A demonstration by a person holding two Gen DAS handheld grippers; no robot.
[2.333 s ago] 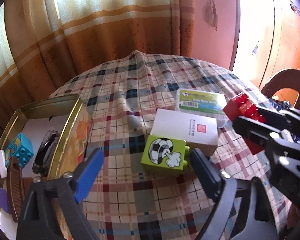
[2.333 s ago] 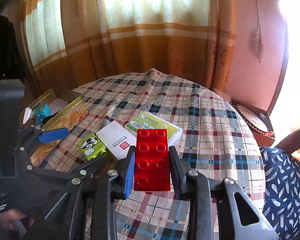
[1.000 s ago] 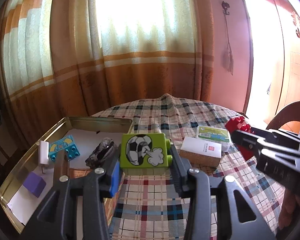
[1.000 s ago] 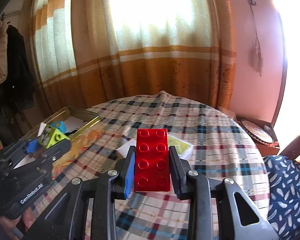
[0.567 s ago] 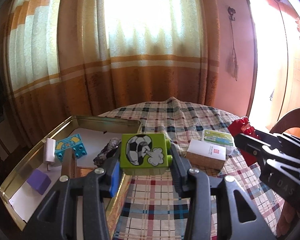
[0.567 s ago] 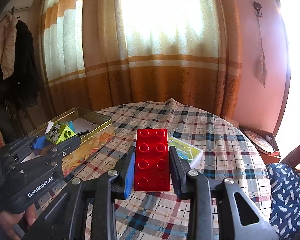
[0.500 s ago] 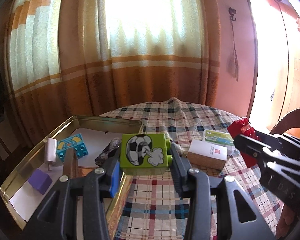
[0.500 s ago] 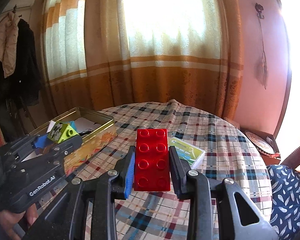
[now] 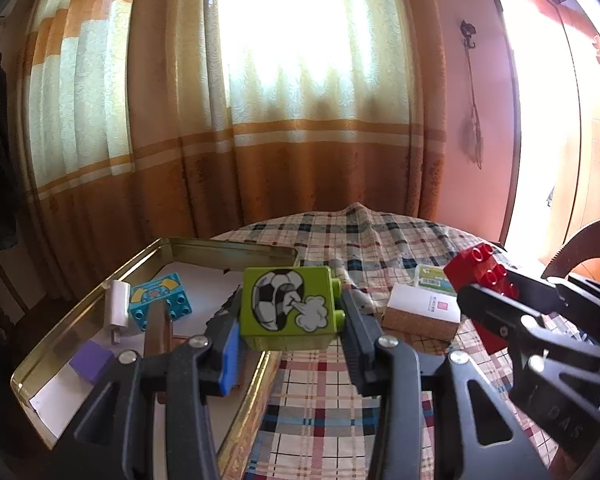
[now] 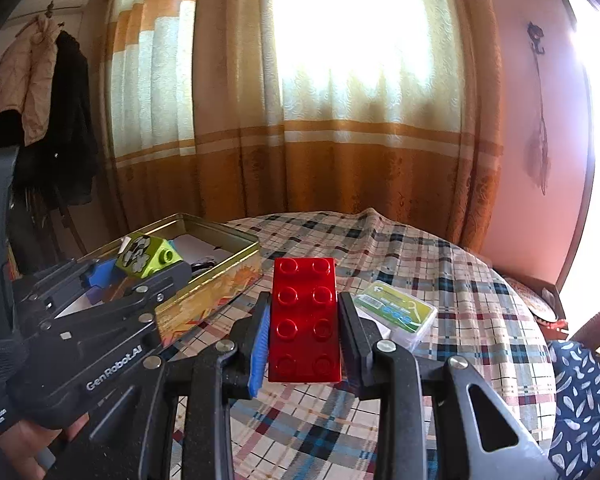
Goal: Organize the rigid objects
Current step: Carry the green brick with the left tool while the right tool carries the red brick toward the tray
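Observation:
My left gripper (image 9: 290, 326) is shut on a green brick with a football print (image 9: 288, 306) and holds it in the air over the right rim of the gold tin (image 9: 80, 312). The green brick also shows in the right wrist view (image 10: 148, 258). My right gripper (image 10: 304, 332) is shut on a red studded brick (image 10: 305, 318), held above the checked tablecloth (image 10: 440, 264). The red brick shows at the right of the left wrist view (image 9: 478, 268). The tin holds a blue brick (image 9: 160, 298), a white charger (image 9: 116, 308) and a purple block (image 9: 92, 360).
A white card box (image 9: 424, 312) and a green-labelled clear case (image 10: 396, 312) lie on the round table. Curtains hang behind. A wooden chair back (image 9: 588, 248) and a blue patterned cushion (image 10: 580, 408) are at the right.
The left gripper closed on the green brick, lifted it from the table and carried it left toward the tin. Both grippers have risen a little; the red brick stays held.

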